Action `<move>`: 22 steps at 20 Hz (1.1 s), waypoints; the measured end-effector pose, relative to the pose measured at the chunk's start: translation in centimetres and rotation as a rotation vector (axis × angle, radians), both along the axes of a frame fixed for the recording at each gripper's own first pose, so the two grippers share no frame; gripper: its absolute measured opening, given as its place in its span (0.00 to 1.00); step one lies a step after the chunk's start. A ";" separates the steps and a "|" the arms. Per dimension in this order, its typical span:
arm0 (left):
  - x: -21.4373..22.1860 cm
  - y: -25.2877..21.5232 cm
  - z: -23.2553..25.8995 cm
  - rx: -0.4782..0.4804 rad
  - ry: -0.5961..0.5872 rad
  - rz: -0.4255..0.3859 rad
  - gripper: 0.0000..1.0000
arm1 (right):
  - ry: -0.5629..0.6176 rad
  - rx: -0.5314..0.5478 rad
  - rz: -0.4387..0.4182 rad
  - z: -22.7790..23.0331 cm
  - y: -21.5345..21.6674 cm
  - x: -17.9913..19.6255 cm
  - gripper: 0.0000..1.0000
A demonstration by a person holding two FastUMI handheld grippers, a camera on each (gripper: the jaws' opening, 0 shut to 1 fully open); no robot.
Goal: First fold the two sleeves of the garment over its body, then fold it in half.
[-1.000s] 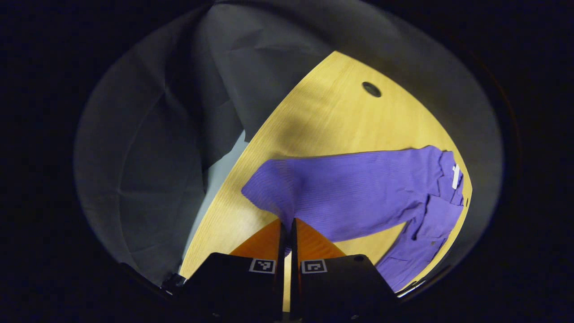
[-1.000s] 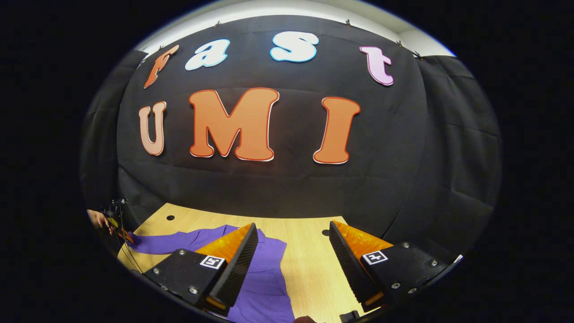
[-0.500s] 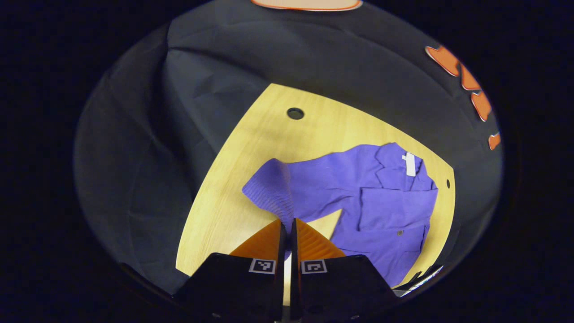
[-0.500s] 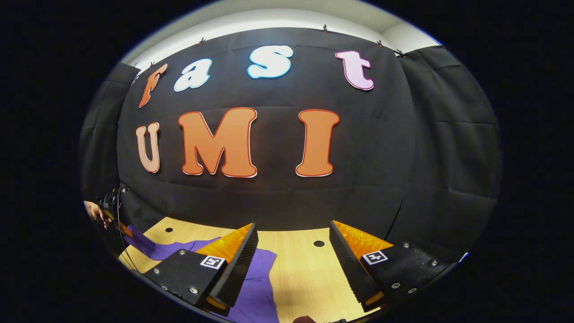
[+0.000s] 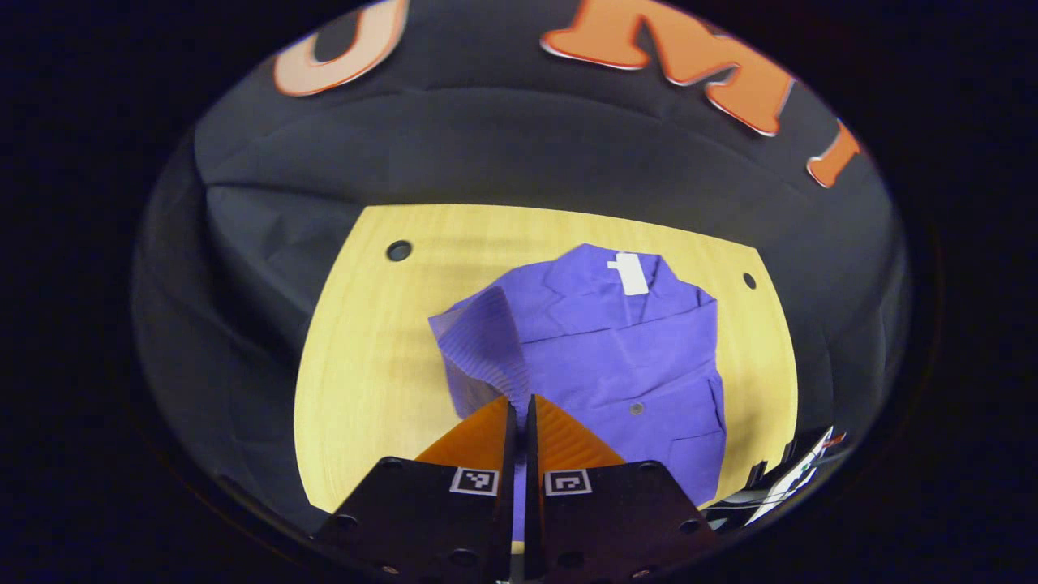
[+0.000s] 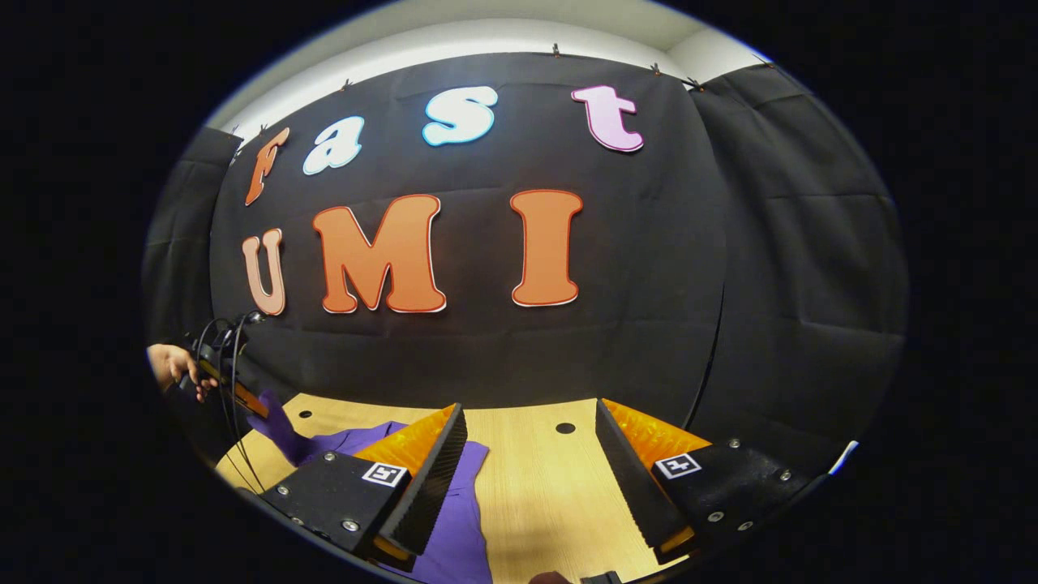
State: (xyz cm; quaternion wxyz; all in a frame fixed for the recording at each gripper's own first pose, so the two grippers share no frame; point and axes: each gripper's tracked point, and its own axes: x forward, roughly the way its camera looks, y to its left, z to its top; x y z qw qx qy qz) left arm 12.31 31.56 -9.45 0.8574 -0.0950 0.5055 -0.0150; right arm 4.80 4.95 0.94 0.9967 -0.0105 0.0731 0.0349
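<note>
Sleeve (image 5: 485, 345) one mid-fold: left hand-held gripper (image 5: 519, 405) pinches its cuff over garment (image 5: 624, 365) on counter (image 5: 365, 365). Right hand-held gripper (image 6: 527, 454) spread, idle. Second sleeve, halving left.

The left gripper (image 5: 519, 403) covers the sleeve (image 5: 485, 345) end it pinches and the garment (image 5: 624, 365) hem, while the right gripper's (image 6: 531, 454) near finger (image 6: 413, 478) hides much of the garment's body.
</note>
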 end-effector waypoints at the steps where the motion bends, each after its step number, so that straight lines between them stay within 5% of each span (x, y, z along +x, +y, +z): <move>1: 0.5 -2.0 0.0 0.008 -0.001 -0.033 0.07 | -0.001 0.002 -0.002 -0.1 -0.5 -0.3 0.95; 8: 4.2 -15.0 0.6 0.006 -0.010 -0.251 0.07 | 0.036 0.026 -0.025 -1.8 -3.5 -2.0 0.95; 15: 9.1 -23.8 -1.0 0.079 -0.033 -0.350 0.08 | 0.071 0.055 -0.042 -4.1 -6.1 -3.5 0.95; 22: 9.6 -29.0 1.4 -0.033 -0.188 -0.341 0.38 | 0.096 0.046 -0.018 -5.0 -6.9 -2.9 0.95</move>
